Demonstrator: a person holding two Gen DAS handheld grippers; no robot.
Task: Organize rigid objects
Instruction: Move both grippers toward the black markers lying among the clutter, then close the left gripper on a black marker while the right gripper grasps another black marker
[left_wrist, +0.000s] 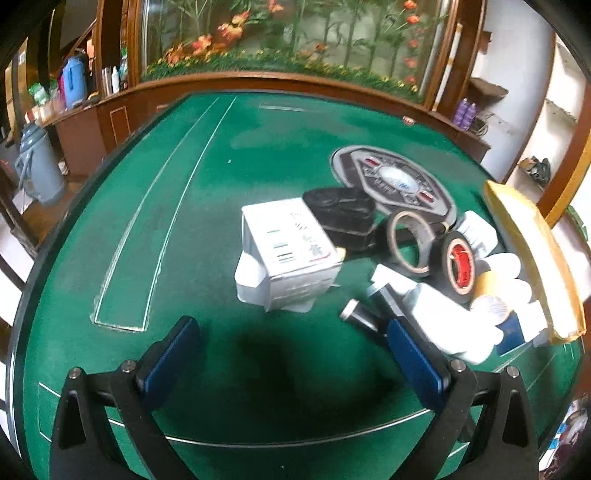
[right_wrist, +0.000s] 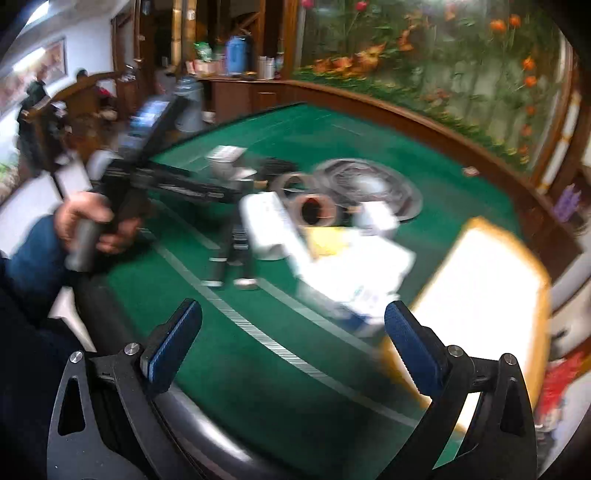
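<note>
Both tongs, left & right, spread apart w/ nothing held, above green table near white box & tape rolls.

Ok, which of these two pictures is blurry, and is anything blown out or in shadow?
Right wrist view: heavy motion blur smears the tape rolls and the left gripper; the yellow-rimmed tray is blown out white. Left wrist view: mostly sharp, the white box readable; a dark shadow lies on the green felt between the open fingers; fisheye bends the table edge in both.
</note>
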